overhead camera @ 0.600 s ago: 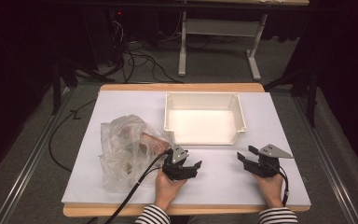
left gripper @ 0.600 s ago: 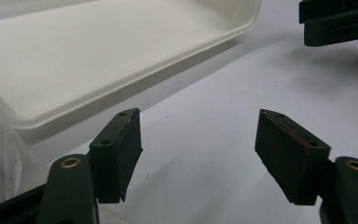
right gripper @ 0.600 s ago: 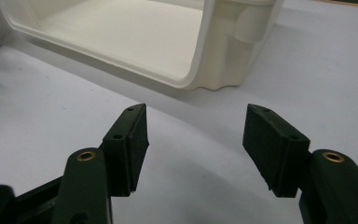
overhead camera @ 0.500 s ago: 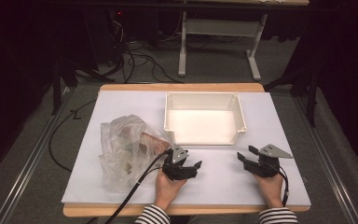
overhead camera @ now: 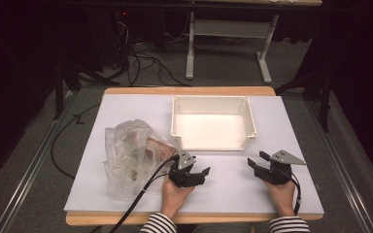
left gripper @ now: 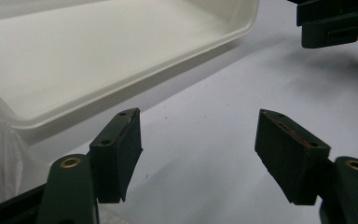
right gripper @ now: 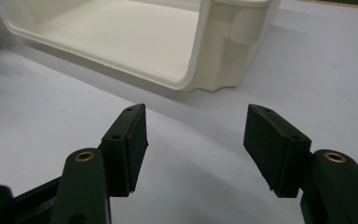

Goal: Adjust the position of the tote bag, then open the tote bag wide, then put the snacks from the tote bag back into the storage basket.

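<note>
No change since the earlier frames: your left gripper [overhead camera: 200, 174] and right gripper [overhead camera: 255, 164] rest on the white tabletop [overhead camera: 233, 187], jaws spread, nothing between. Crumpled clear plastic bag [overhead camera: 128, 162] lies at 9 o'clock of the left gripper, long axis 12–6. White rectangular plastic tray [overhead camera: 212, 122] sits farther, at 12, long axis 9–3.

A clear plastic bag [overhead camera: 133, 158] lay crumpled on the white table cover at the left, just beside the left gripper [overhead camera: 200, 174], its pinkish contents too blurred to name. An empty, shallow white plastic tray [overhead camera: 212, 144] sat upright beyond both grippers, near the bag's right edge, perhaps touching it.
</note>
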A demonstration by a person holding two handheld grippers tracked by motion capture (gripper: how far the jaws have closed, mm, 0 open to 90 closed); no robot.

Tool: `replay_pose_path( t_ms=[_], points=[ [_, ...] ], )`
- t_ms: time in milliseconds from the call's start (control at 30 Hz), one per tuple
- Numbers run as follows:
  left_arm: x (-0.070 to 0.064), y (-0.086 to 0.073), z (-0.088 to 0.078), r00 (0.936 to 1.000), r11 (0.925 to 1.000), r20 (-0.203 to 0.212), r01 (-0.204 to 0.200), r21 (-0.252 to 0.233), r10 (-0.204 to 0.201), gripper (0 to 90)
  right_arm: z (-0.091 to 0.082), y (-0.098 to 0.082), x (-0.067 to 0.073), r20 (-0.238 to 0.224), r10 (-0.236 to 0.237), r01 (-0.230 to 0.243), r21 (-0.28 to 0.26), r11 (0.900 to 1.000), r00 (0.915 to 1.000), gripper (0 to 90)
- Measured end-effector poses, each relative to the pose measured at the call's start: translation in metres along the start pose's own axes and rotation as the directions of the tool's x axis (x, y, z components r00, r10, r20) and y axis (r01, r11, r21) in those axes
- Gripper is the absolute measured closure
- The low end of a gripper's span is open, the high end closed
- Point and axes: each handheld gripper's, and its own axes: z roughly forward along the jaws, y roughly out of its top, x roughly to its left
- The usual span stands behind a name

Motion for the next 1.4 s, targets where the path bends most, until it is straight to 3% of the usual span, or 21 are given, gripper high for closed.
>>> replay_pose_path(
  t_ms=[500, 667, 767, 1033, 1100, 1200, 1267, 1400],
  points=[
    [-0.001, 0.000, 0.001, 0.9999, 0.9999, -0.015, -0.008, 0.008, 0.008, 32.4, 0.001, 0.000, -0.001, -0.007, -0.003, 0.003, 0.009, 1.000, 1.0000, 39.5],
    [-0.003, 0.002, 0.003, 0.9992, 0.9990, -0.030, -0.027, 0.036, 0.028, 33.7, 0.000, 0.000, -0.001, -0.002, 0.002, -0.002, -0.002, 1.000, 1.0000, 39.3],
    [-0.002, 0.002, 0.005, 0.9996, 0.9982, -0.018, -0.020, 0.057, 0.021, 33.7, 0.001, 0.000, -0.002, -0.008, 0.002, -0.002, 0.003, 1.000, 1.0000, 39.0],
    [-0.003, 0.001, 0.001, 0.9991, 0.9998, -0.043, -0.002, 0.020, 0.003, 35.7, 0.001, 0.000, -0.002, -0.006, 0.005, -0.005, 0.003, 1.000, 1.0000, 38.6],
    [-0.002, 0.001, 0.000, 0.9992, 0.9994, -0.039, 0.010, 0.034, -0.009, 35.3, 0.001, 0.000, -0.002, -0.008, 0.003, -0.003, 0.003, 1.000, 1.0000, 38.0],
    [-0.003, 0.000, -0.001, 0.9989, 0.9987, -0.045, -0.007, 0.050, 0.009, 35.2, -0.001, 0.000, -0.001, -0.004, 0.001, -0.001, -0.010, 1.000, 1.0000, 38.0],
    [-0.005, 0.000, -0.005, 0.9974, 0.9968, -0.057, -0.039, 0.070, 0.043, 35.1, -0.001, 0.000, -0.001, -0.007, 0.002, -0.002, -0.014, 1.000, 1.0000, 38.0],
    [-0.008, 0.004, -0.016, 0.9971, 0.9972, -0.055, -0.050, 0.056, 0.053, 34.2, -0.001, 0.000, -0.001, -0.008, 0.000, -0.001, -0.013, 1.000, 1.0000, 37.8]
  ],
)
